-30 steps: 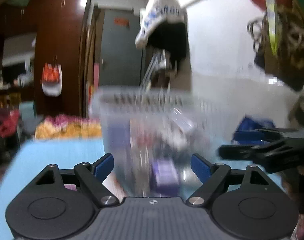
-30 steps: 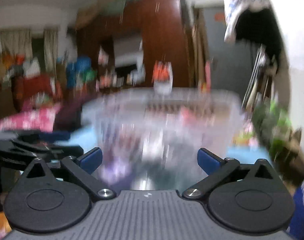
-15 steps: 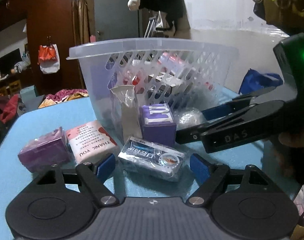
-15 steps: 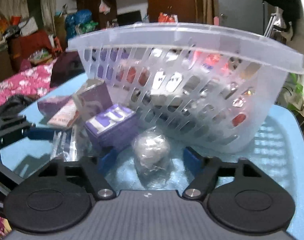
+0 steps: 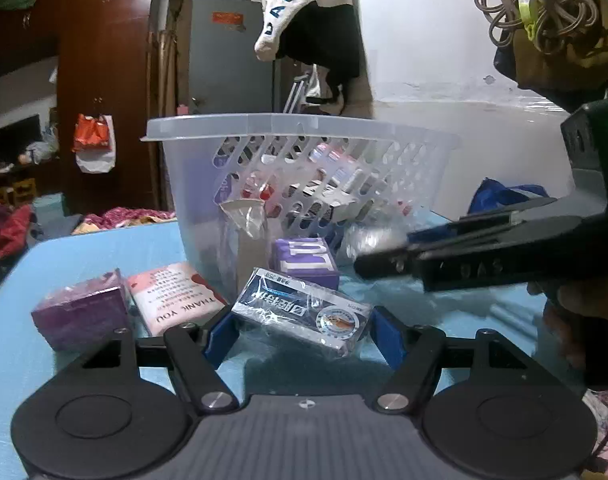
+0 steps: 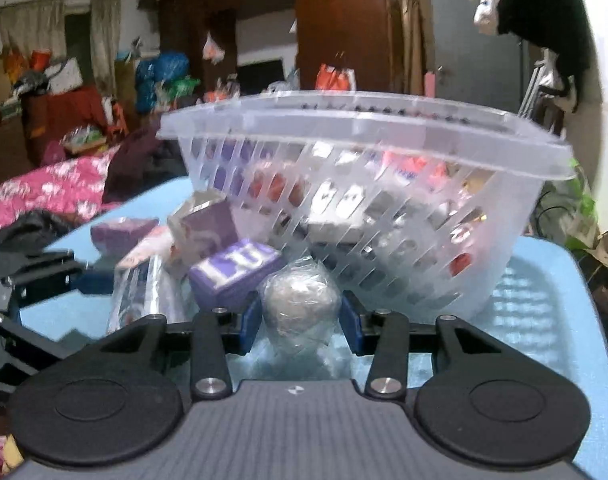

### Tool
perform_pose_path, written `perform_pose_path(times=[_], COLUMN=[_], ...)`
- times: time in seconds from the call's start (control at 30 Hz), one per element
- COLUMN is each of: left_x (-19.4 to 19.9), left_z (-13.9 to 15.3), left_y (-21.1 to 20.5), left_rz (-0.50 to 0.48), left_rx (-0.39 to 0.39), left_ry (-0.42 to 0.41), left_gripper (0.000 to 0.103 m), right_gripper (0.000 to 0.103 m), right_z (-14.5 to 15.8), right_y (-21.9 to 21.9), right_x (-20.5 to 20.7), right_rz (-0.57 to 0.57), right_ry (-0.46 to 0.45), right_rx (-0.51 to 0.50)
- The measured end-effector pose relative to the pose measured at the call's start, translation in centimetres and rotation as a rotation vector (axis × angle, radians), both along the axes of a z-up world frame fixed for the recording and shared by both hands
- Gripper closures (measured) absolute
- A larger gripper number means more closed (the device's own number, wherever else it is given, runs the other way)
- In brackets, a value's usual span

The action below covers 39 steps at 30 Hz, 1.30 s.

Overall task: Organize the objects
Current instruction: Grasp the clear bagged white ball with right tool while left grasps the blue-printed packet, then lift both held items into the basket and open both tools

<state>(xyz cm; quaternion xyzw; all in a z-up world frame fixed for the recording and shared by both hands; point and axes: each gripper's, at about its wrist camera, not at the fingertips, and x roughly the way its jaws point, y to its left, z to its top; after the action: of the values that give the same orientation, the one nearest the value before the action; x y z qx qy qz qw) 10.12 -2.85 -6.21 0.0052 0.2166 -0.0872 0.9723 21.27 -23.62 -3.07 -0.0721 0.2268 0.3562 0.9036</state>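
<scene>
— So what is each hand doing at the table [image 5: 84, 248] right now?

— Both are closing in on loose items lying in front of the clear basket [image 5: 304, 132]. The left gripper [image 5: 302, 330] has just been narrowing its jaws around the blue wrapped packet [image 5: 304, 308]; the pads are sitting right at its two ends, though I cannot tell whether they are pressing yet.

— And the other?

— The right gripper [image 6: 300, 320] has just been closing too, and its blue pads are flanking the plastic-wrapped ball [image 6: 300, 300], seemingly touching its sides.

— Why come in so low?

— Probably because both items are lying flat on the blue top, so the fingers are reaching level with them. The purple box [image 6: 232, 276] is sitting just beside the ball, so that grip is needing care. The basket, already holding several things, looks like the destination.
</scene>
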Motion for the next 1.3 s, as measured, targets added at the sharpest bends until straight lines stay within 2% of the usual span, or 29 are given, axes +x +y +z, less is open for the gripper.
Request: perform_pose_path(times=[0.1,0.23,0.43,0.87,1.1,1.2,1.3], left_x=[0.0,-0.4,-0.6,-1.0,-1.2,-1.5,-2.5], left_z=[0.1,0.0,0.1,0.0,0.2,1.3,4.6], left_y=[0.0,-0.2,0.2,0.5,0.8,1.4,1.9], left_rz=[-0.013,-0.035,-0.030,-0.027,-0.006,-0.006,-0.021], left_rx=[-0.009,0.001,-0.030,-0.028,-0.055,-0.079,-0.093], left_ry=[-0.006,-0.052,-0.076,-0.091,-0.099,-0.084,-0.155], left_gripper=[0.028,0.029,0.029,0.029,0.029,0.029,0.029], right_gripper=[0.057,0.057,0.057,0.057,0.057,0.057,0.057], right_z=[0.2,0.5,0.9,1.1,1.0,1.4,3.2], right_y=[-0.5,-1.0,-2.1,-2.4,-2.4,-3.0,-3.7], right_x=[-0.4,-0.9,-2.0,-2.8,-3.2,-4.1,-4.4], right_rz=[0.003,0.004,-0.023,-0.008,-0.018,-0.021,-0.020], right_ry=[-0.034,-0.078,-0.165,-0.215,-0.254,-0.279,-0.266], right_rx=[0.039,0.092,0.183,0.220,0.235,0.279,0.334])
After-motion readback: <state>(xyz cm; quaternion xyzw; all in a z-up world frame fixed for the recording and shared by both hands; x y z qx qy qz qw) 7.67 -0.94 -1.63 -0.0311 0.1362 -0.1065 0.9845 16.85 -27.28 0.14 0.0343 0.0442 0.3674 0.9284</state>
